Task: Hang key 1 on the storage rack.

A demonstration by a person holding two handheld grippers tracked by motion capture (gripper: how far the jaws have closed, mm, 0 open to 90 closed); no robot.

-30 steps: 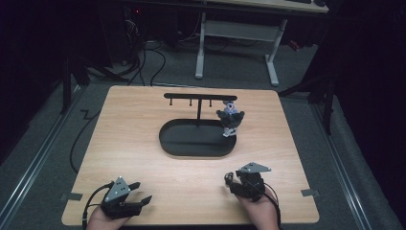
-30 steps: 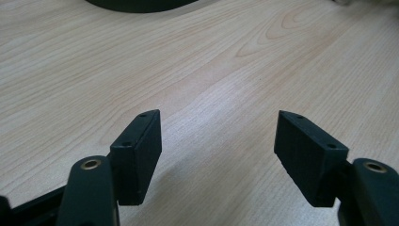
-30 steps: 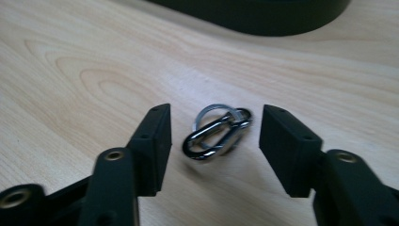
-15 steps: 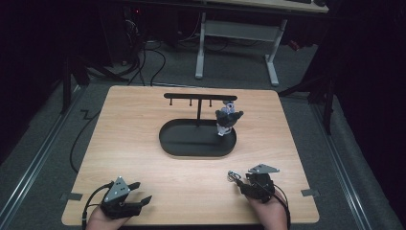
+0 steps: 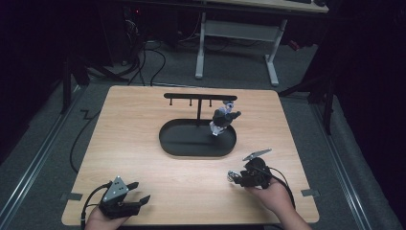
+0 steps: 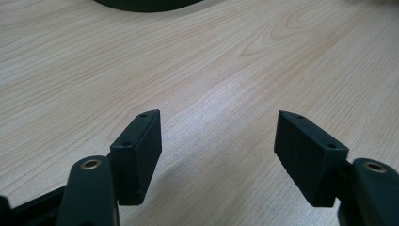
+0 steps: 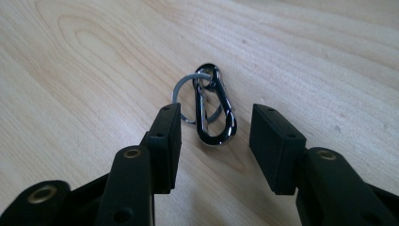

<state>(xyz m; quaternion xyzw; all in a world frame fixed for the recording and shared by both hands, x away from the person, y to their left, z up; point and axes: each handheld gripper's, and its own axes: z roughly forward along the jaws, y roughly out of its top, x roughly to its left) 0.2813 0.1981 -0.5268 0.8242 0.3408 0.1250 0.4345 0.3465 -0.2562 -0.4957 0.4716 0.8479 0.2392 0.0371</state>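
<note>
A carabiner [image 7: 214,109] with its key ring [image 7: 194,97] lies flat on the tabletop [image 5: 143,139], long axis pointing straight between the right tool's [image 7: 214,141] half-closed, closing, empty jaws, far from the wide-open left tool [image 6: 219,136].

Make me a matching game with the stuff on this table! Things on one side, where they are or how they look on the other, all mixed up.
Things:
1. carabiner
2. black tray
3. left gripper
4. little figure

Descriptions:
A. open over bare wood
B. hanging from the rack
C. oval, in the middle of the table
D. shiny, lying between the right gripper fingers

Pairs: 1-D, 2-C, 3-A, 4-B
</note>
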